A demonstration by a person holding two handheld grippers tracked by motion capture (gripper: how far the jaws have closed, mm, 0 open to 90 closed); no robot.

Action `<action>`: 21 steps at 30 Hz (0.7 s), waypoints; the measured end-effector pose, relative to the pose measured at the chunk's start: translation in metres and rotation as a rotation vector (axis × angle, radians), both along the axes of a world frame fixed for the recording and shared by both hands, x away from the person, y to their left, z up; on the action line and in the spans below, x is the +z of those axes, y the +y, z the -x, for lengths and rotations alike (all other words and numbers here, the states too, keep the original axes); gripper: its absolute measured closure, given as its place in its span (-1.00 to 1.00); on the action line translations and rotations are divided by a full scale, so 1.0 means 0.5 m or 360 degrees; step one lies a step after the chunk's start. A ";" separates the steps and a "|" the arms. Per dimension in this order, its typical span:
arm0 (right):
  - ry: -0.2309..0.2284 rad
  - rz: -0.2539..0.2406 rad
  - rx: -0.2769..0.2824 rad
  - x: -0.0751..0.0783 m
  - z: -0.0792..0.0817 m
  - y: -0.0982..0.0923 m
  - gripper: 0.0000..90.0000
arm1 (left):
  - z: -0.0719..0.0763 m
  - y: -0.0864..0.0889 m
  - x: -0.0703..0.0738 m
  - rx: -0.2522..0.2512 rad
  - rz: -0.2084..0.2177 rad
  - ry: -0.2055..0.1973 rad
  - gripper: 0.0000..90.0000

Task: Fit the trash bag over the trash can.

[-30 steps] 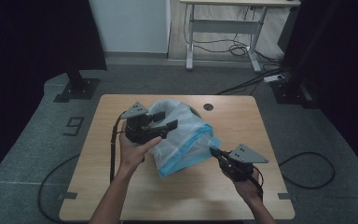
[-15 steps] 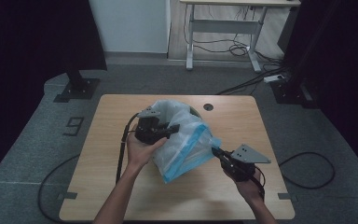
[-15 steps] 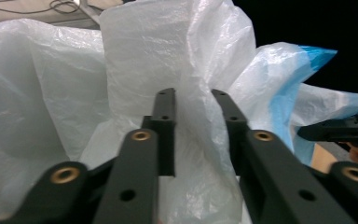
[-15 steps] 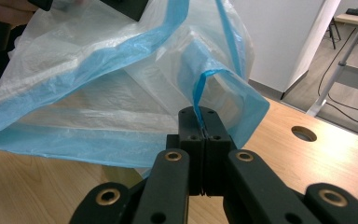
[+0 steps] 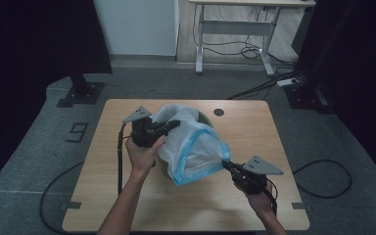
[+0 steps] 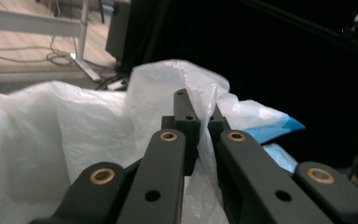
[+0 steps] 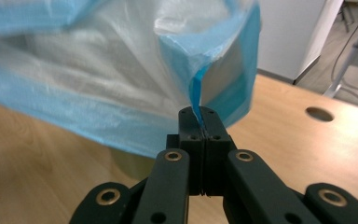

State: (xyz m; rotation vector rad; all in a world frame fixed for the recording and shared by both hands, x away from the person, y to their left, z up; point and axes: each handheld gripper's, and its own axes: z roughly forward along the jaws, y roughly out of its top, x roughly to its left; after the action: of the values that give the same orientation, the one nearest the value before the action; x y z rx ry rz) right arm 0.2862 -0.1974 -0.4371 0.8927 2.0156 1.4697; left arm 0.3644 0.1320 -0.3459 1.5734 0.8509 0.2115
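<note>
A translucent white plastic bag [image 5: 196,147] with a blue rim is draped over a dark green container [image 5: 204,117] in the middle of the wooden table [image 5: 274,137]. My left gripper [image 5: 176,124] reaches in from the left at the bag's upper edge; its jaws have just been closing and now pinch the white film [image 6: 74,121] between them [image 6: 198,105]. At the bag's near right corner my right gripper [image 5: 225,164] is shut on the blue rim [image 7: 196,88], which rises from its jaws [image 7: 199,114]. The bag mouth is stretched between the two grippers.
A round cable hole [image 5: 219,112] lies in the table behind the bag. Each gripper's cable trails off the near side of the table. A desk frame [image 5: 235,34] and black stand bases [image 5: 81,93] are on the floor beyond.
My left gripper's jaws have shut on the bag's white film at its upper left edge. The bag mouth has been drawn wider. The right gripper has kept its hold and place.
</note>
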 end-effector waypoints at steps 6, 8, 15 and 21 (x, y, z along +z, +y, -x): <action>0.0083 -0.0006 0.0018 -0.050 0.007 0.011 0.95 | 0.000 0.026 0.002 0.0049 0.0062 -0.0005 0.99; 0.0106 -0.0013 0.0022 -0.062 0.006 0.012 0.95 | 0.002 0.035 0.002 0.0067 0.0064 -0.0011 0.99; 0.0136 -0.0033 0.0091 -0.085 0.023 0.018 0.95 | 0.014 0.077 -0.005 0.0070 0.0119 0.0018 0.99; 0.0127 -0.0046 0.0096 -0.087 0.032 0.008 0.94 | 0.040 0.119 -0.024 0.0074 0.0100 0.0040 0.99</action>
State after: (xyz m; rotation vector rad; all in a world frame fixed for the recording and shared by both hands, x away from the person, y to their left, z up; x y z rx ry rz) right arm 0.2702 -0.1932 -0.4805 0.9239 2.1007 1.5216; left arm 0.3444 0.1916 -0.3579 1.5012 0.9062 0.1967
